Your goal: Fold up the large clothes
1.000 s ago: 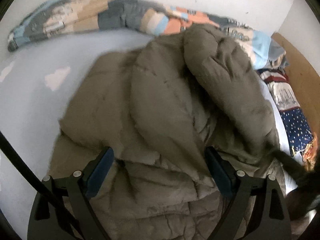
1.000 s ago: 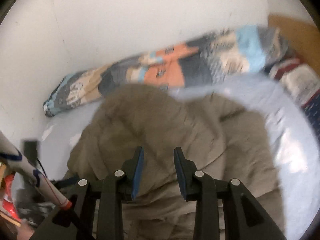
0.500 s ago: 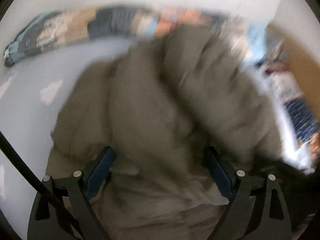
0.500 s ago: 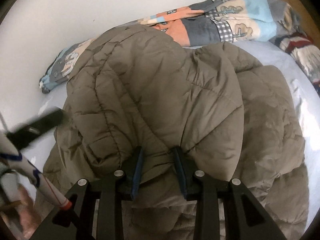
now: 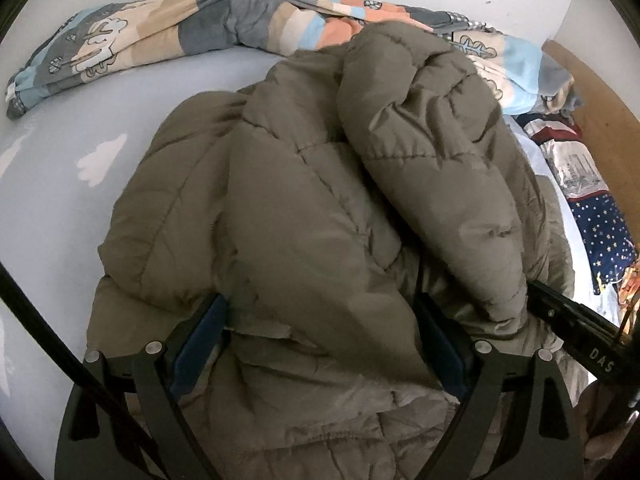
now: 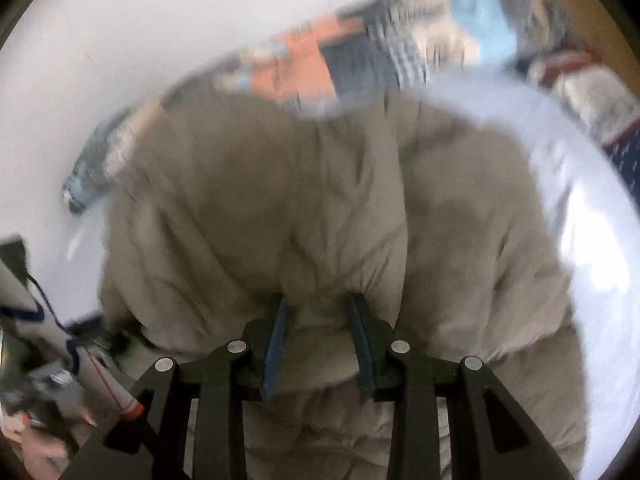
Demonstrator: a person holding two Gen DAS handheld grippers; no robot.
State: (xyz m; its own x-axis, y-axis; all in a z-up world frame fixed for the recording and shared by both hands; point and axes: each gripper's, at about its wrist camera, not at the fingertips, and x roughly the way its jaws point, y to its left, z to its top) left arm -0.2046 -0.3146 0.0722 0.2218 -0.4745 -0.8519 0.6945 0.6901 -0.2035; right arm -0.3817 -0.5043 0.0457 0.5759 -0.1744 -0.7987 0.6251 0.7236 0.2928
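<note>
The olive puffer jacket (image 5: 320,216) lies heaped on the bed (image 5: 60,208). The left hand-held gripper (image 5: 320,344) stands wide, fabric bulging between its pads. The right hand-held gripper (image 6: 320,344) (view blurred) pinches a jacket fold, jaws narrow.

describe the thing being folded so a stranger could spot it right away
Find the pale bed sheet below the white wall. In its middle lies a bulky quilted jacket, heaped in puffy folds. Its plain olive-brown colour sets it apart from the patchwork quilt bunched behind it.
</note>
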